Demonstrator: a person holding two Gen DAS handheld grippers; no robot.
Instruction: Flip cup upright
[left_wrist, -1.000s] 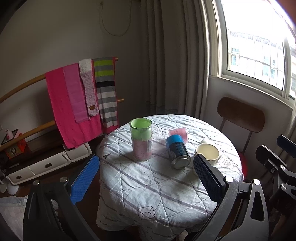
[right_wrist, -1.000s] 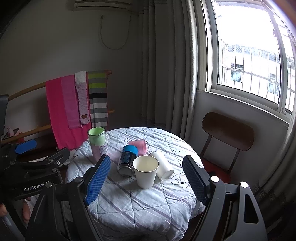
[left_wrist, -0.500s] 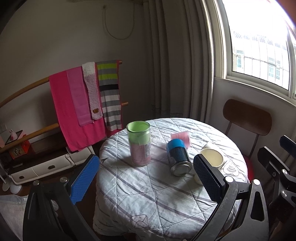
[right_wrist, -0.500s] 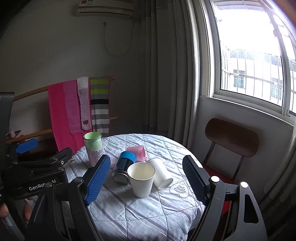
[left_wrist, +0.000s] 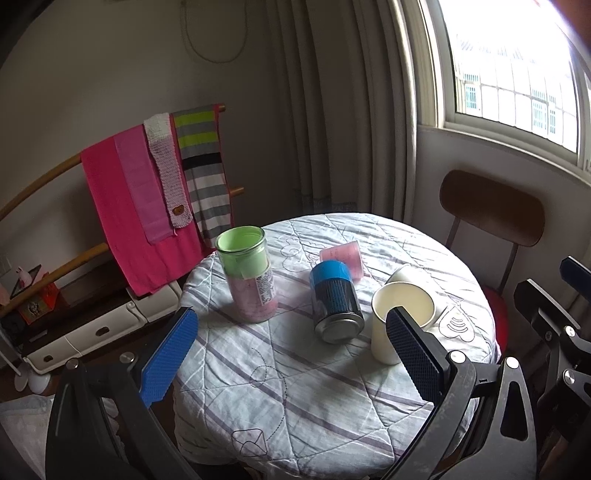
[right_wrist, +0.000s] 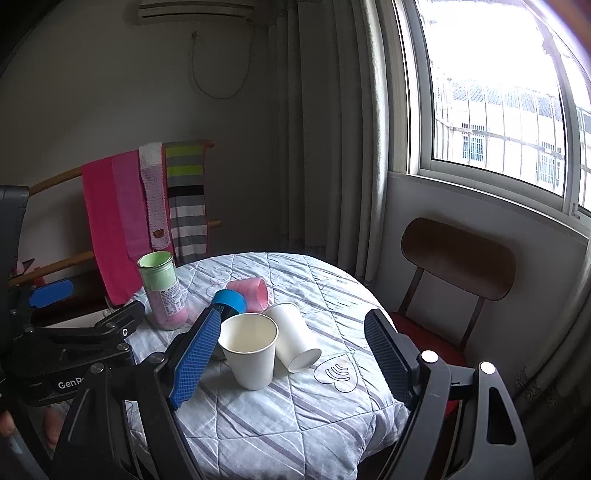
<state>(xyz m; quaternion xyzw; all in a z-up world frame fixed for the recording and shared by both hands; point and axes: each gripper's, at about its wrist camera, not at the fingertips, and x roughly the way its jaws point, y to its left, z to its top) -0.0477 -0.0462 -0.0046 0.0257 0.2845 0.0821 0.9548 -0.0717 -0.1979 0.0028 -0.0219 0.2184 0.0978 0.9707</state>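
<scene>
Distance has grown: you've pulled both grippers, left gripper and right gripper, back, jaws spread wide and empty. Ahead between your right jaws, the upright white paper cup stands beside the tipped white paper cup, unflipped.

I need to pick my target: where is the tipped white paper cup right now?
In the right wrist view the tipped white paper cup lies on its side on the round table, just right of the upright paper cup and in front of the pink cup.

wrist views, above shared table, windowward
</scene>
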